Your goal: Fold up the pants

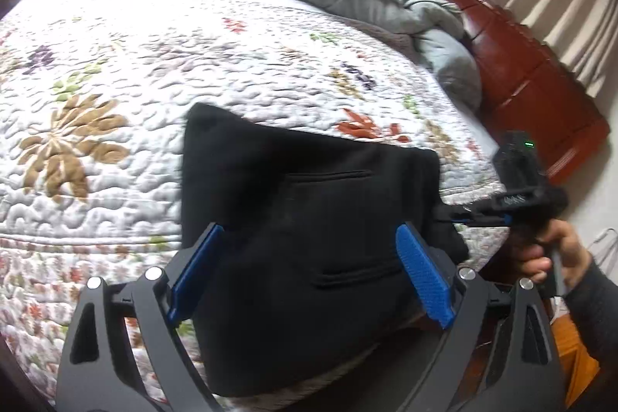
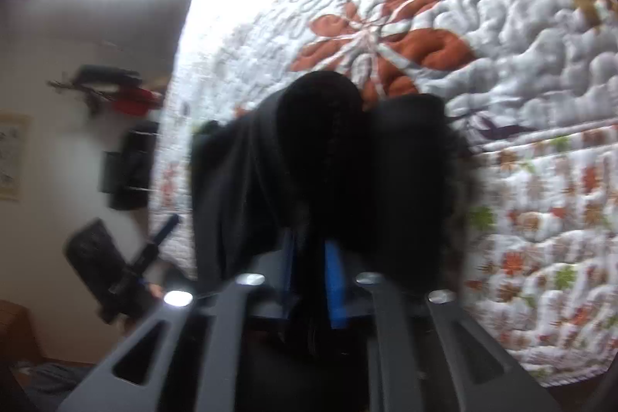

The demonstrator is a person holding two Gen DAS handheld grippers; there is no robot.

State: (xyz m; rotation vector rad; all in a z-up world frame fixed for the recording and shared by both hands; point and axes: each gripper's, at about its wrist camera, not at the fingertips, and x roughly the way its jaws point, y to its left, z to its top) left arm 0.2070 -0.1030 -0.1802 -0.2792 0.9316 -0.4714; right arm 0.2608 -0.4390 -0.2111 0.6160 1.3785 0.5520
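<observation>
Our left gripper (image 1: pixel 311 271) stands wide, its blue pads (image 1: pixel 423 275) on either side of the black pants (image 1: pixel 309 195) with nothing pinched between them. Through the left wrist camera we see the pants as a folded bundle lying near the edge of the floral quilt (image 1: pixel 116 72), its long axis running from the lower part of the picture up toward the far left, a narrower corner pointing away from us. Two slit pockets show on the upper face; the near end is cut off behind our own fingers. At the right, the right gripper (image 1: pixel 450 215) comes in level against the bundle's side edge, held by a hand (image 1: pixel 544 250); its tips are lost against the dark cloth.

Through the right wrist camera, we see that gripper (image 2: pixel 309 280) closed narrow on a thick bunch of the pants (image 2: pixel 320 157), which rises hump-like before the lens. Blur hides seams and edges, and the cloth covers the fingertips. At the far left, the other gripper is only a smear.
</observation>
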